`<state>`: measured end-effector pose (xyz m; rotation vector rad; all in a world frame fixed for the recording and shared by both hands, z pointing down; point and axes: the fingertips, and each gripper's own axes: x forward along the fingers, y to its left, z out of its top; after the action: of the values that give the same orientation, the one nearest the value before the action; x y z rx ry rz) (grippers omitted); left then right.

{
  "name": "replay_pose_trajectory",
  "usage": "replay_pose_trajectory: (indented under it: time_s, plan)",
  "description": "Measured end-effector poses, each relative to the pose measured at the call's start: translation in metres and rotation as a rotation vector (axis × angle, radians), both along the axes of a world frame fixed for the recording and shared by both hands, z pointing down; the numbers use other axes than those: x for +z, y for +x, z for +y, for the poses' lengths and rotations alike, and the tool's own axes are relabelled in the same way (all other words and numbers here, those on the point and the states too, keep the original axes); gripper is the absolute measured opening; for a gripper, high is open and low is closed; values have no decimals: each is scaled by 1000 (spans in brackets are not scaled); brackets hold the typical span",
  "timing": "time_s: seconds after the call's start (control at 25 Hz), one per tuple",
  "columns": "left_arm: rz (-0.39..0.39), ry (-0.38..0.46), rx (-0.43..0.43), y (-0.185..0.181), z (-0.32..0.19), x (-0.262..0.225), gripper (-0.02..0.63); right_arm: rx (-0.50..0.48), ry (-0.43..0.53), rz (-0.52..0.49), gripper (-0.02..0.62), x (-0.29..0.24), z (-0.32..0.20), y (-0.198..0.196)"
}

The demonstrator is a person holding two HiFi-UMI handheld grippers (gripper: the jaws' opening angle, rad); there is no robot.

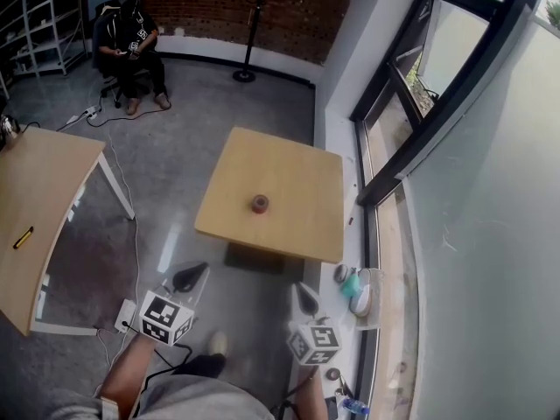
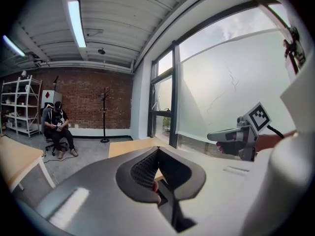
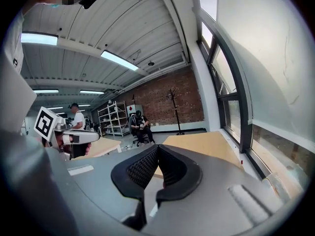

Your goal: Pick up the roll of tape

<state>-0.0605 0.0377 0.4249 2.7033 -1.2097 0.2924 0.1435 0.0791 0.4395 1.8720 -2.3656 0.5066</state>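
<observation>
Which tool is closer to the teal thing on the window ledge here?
Right. In the head view the right tool sits just left of the teal object, not touching it. The left tool is much farther left, beyond the right tool.

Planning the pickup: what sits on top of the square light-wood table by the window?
Only a reddish-brown roll of tape, toward the table's near edge; the wood beneath it is covered.

- A loft-style lab or workshop is showing: bare brick wall (image 1: 254,7) is running behind a concrete floor (image 1: 175,147).
- Metal shelving (image 1: 39,24) is standing in the corner, plain wooden tables (image 1: 297,182) sitting apart.
- Strip lights (image 2: 76,21) are glowing overhead beside tall windows (image 1: 437,51).
</observation>
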Motion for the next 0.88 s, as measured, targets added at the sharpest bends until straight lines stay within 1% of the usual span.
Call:
replay_pose_trajectory:
  time_s: [0.2, 0.44, 0.72, 0.88]
  plan:
    - [-3, -6, -3, -2, -30, 8, -2, -6, -11, 5, 14, 4, -33, -3]
    - [-1, -15, -2, -5, -47, 17, -2, -15, -26, 39, 14, 10, -54, -6]
    - [11, -19, -23, -9, -70, 18, -2, -38, -47, 53, 14, 14, -80, -11]
    - [13, -19, -47, -6, -88, 23, -2, -57, -55, 69, 14, 24, -98, -7]
